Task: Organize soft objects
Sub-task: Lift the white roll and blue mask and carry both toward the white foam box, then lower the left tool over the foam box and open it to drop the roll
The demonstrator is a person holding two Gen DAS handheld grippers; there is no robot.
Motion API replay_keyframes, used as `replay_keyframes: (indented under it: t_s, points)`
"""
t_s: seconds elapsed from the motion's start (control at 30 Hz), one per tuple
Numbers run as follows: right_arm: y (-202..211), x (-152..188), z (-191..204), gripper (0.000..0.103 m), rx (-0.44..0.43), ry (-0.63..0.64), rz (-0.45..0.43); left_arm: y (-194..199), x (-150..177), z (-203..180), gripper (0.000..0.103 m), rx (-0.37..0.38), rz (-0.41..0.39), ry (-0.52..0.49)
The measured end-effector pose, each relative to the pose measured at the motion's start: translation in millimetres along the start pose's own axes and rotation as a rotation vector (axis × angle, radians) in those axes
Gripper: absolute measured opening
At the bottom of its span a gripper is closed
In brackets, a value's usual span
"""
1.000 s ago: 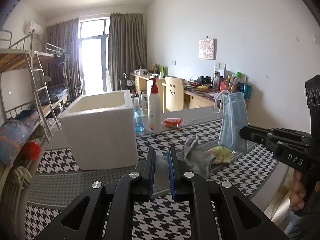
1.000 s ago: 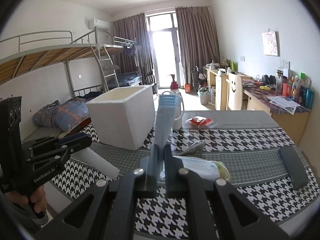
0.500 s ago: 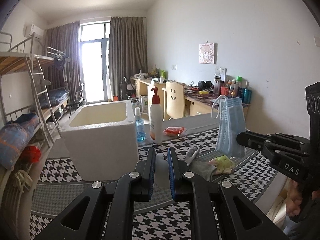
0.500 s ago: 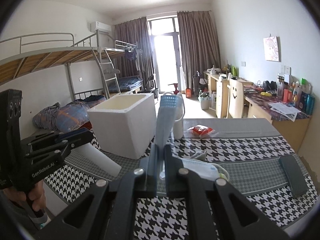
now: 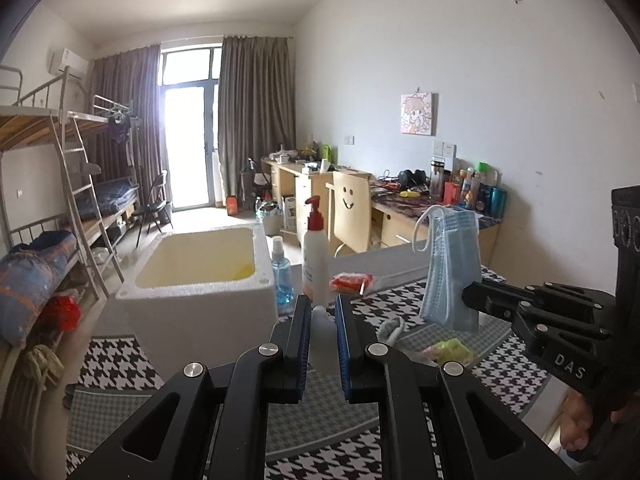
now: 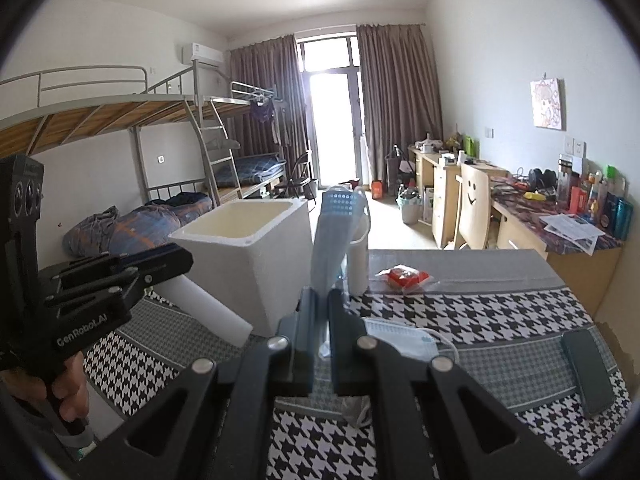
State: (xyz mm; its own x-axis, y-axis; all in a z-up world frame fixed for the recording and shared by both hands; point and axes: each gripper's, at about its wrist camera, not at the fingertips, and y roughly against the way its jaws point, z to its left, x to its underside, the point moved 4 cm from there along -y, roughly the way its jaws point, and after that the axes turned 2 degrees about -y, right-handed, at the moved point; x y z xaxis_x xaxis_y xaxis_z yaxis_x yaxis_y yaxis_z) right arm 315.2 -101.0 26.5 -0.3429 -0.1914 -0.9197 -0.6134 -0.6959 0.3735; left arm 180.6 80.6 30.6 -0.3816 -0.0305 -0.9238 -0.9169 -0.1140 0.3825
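Note:
My right gripper (image 6: 322, 300) is shut on a blue face mask (image 6: 334, 236) and holds it up above the table; the mask also hangs in the left wrist view (image 5: 452, 268) from that gripper (image 5: 470, 300). My left gripper (image 5: 323, 308) is shut on a white foam roll (image 5: 322, 342), seen from the side in the right wrist view (image 6: 204, 306). The open white foam box (image 5: 200, 288) stands ahead left of both grippers. A second mask (image 6: 404, 338), a grey cloth (image 5: 390, 328) and a yellow-pink soft item (image 5: 448, 350) lie on the houndstooth table.
A pump bottle (image 5: 314, 260), a blue spray bottle (image 5: 282, 276) and a red packet (image 5: 350, 282) stand beside the box. A dark phone (image 6: 586, 370) lies at the table's right. Bunk beds (image 6: 120, 120) are on the left, desks (image 6: 520, 216) along the right wall.
Both grippers have risen with their loads, so the inside of the foam box now shows. The mask has moved a little closer to the box.

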Motion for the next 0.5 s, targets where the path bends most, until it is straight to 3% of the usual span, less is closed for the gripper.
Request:
replay_keyframes:
  t_s: [0.5]
  points:
    - [-14.3, -27.2, 6.0, 0.008, -0.005, 0.025, -0.020, -20.5, -39.8, 17.0, 0.013, -0.040, -0.040, 0.010]
